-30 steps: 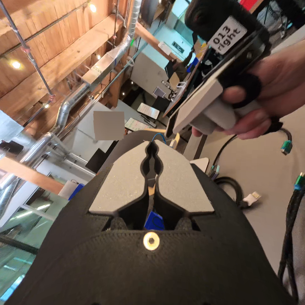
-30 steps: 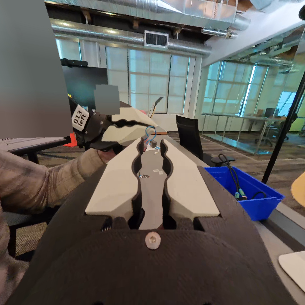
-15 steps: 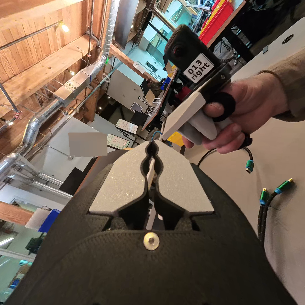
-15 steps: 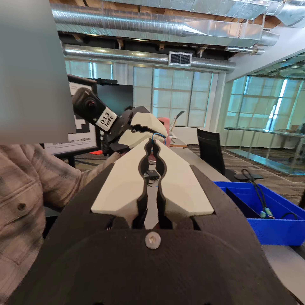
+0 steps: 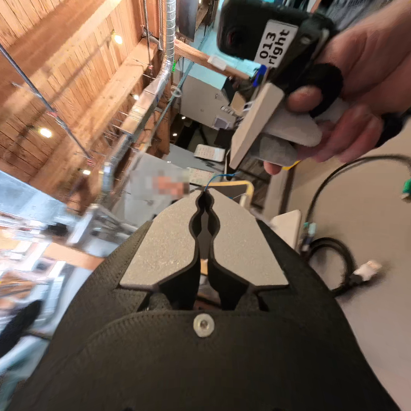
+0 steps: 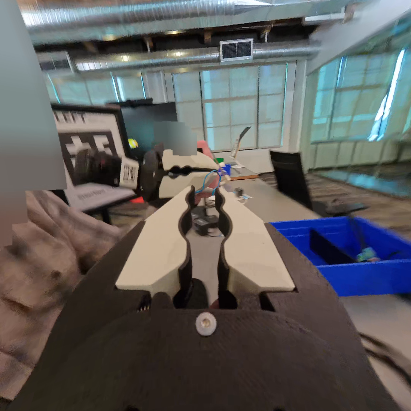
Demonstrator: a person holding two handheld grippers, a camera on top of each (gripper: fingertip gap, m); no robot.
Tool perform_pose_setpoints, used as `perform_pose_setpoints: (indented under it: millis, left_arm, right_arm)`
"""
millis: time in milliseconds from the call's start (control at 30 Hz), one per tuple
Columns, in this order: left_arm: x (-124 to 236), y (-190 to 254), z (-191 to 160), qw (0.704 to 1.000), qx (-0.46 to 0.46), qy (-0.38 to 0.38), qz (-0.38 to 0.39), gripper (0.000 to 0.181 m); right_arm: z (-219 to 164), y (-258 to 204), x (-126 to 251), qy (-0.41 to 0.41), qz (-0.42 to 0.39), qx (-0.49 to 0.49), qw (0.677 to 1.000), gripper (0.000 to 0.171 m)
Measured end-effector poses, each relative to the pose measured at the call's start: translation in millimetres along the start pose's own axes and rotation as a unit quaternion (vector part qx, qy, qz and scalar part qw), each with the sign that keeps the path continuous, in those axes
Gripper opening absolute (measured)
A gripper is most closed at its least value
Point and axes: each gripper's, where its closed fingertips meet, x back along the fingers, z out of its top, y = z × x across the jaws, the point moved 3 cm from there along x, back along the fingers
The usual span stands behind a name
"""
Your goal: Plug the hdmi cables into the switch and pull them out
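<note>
Since half a second ago, the right gripper [image 6: 203, 193] has been opened from nearly closed to a clear gap, and both wrist views have been swung, so that blur is laid over much of each picture. The left gripper [image 5: 204, 195] is seen pressed shut at the tips, with a thin blue wire [image 5: 219, 179] apparently caught there (the same blue wire [image 6: 208, 181] is seen looped at its tips from the right wrist view); nothing is held by the right one.

No HDMI cable is gripped. In the left wrist view the cables are seen on the grey table [image 5: 367, 222] at the right of the frame: a coiled black cable [image 5: 329, 251] ending in a white plug [image 5: 367, 266] at right centre, and a second black cable [image 5: 333, 175] arcing toward a green-tipped plug [image 5: 407, 189] at the right edge. The white plug's long axis is laid roughly level in the frame, pointing right. A small dark box [image 6: 204, 222] is seen between the right gripper's fingers, lower centre of the right wrist view; it may be the switch, but this cannot be told through the blur.

Both grippers are raised off the table, the right hand [image 5: 355, 84] at the upper right. Which gripper is nearer the cables cannot be told. Open table is seen around the plugs; a blue bin [image 6: 347, 251] with more cable is set at the right of the right wrist view, to be cleared on any descent.
</note>
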Motion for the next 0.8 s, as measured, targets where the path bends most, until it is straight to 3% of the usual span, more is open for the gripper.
perform_pose_setpoints:
  millis: [33, 133, 233, 367, 467, 800]
  left_arm:
    - [0.4, -0.5, -0.7, 0.999, 0.043, 0.012, -0.018, 0.000]
    - [3.3, -2.5, 1.0, 0.979, 0.179, 0.061, -0.080, 0.000]
    - [2.8, -2.0, 4.0, 0.947, 0.277, 0.107, -0.124, 0.000]
    - [-1.9, 14.5, 8.4, 0.922, 0.315, 0.132, -0.183, 0.000]
    - [-2.0, 19.0, 12.6, 0.910, 0.330, 0.153, -0.201, 0.000]
    - [5.1, 26.1, 18.7, 0.878, 0.354, 0.191, -0.259, 0.000]
  right_arm:
    - [2.0, -3.5, 2.7, -0.003, -0.006, 0.055, 0.998, 0.013]
    - [12.6, -11.2, 10.7, -0.004, -0.025, 0.167, 0.986, 0.012]
    - [12.4, -11.2, 10.4, -0.051, -0.087, 0.311, 0.945, 0.015]
    - [4.3, -20.3, 1.4, -0.087, -0.111, 0.426, 0.894, 0.015]
    - [-0.6, -22.6, -1.5, -0.100, -0.115, 0.464, 0.873, 0.012]
    - [-1.0, -35.7, -1.2, -0.088, -0.082, 0.477, 0.870, 0.004]
